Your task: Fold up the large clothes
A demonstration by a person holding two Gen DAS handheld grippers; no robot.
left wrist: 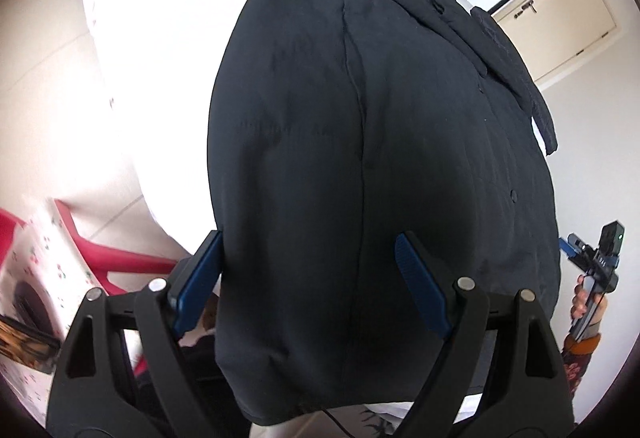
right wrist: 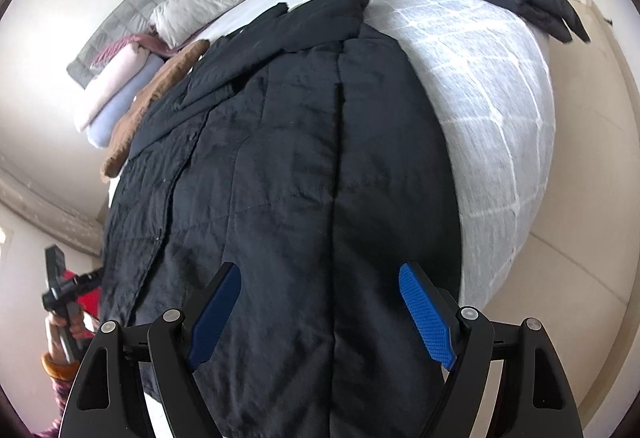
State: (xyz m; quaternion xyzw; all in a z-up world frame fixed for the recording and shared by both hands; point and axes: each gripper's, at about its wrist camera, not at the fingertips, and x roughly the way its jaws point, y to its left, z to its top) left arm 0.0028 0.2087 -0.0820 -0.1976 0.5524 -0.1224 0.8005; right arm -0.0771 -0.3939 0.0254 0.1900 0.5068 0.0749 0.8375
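I have the dark quilted coat (right wrist: 304, 173) spread flat on the bed (right wrist: 492, 109), its hem nearest me; to fold it well I judge each tool should take one hem corner, pinching both layers (not just the top one), then lift evenly; the left tool (left wrist: 308, 286) and right tool (right wrist: 320, 314) both tilt steeply down over the hem, jaws wide apart and empty; neither pad visibly presses the cloth.
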